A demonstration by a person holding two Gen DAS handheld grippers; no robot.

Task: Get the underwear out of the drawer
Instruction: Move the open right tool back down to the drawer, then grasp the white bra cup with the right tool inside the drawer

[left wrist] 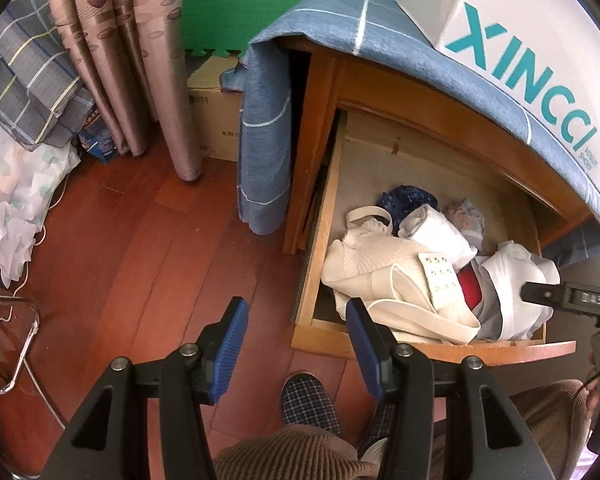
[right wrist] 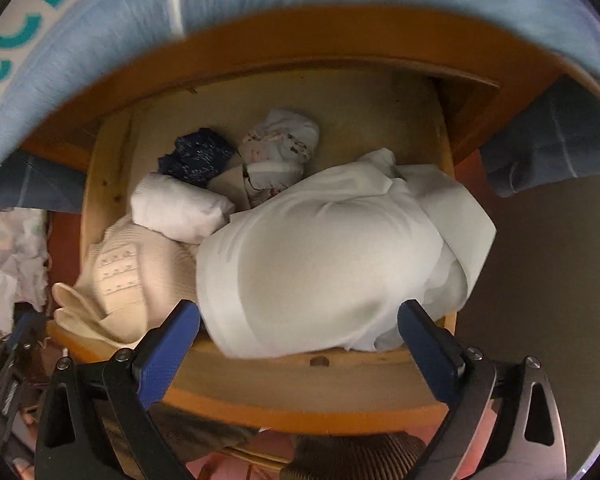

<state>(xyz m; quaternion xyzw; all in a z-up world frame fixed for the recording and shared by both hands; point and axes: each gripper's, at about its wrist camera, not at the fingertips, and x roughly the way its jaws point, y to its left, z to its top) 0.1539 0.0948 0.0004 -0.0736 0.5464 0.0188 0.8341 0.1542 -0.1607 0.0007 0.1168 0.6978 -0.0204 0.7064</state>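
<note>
The wooden drawer point(left wrist: 320, 240) point(right wrist: 300, 400) stands pulled out and holds several pieces of underwear. A big white padded piece point(right wrist: 320, 260) point(left wrist: 512, 280) lies at the front right. My right gripper point(right wrist: 298, 320) points down over it, jaws wide open, its fingertips straddling the cloth's near edge without pressing on it. One of its fingers point(left wrist: 540, 294) shows in the left wrist view. A cream bra point(right wrist: 140, 276) point(left wrist: 372, 268), a white roll point(right wrist: 180, 208), a dark blue piece point(right wrist: 198, 158) and a floral piece point(right wrist: 276, 148) lie behind. My left gripper point(left wrist: 296, 308) hangs open and empty at the drawer's front left corner.
A blue checked cloth point(left wrist: 360, 28) and a white box with teal letters point(left wrist: 520, 40) cover the cabinet top above the drawer. Curtains point(left wrist: 120, 60) and a cardboard box point(left wrist: 212, 120) stand to the left on the red wooden floor point(left wrist: 140, 240). A person's checked slipper point(left wrist: 308, 400) is below.
</note>
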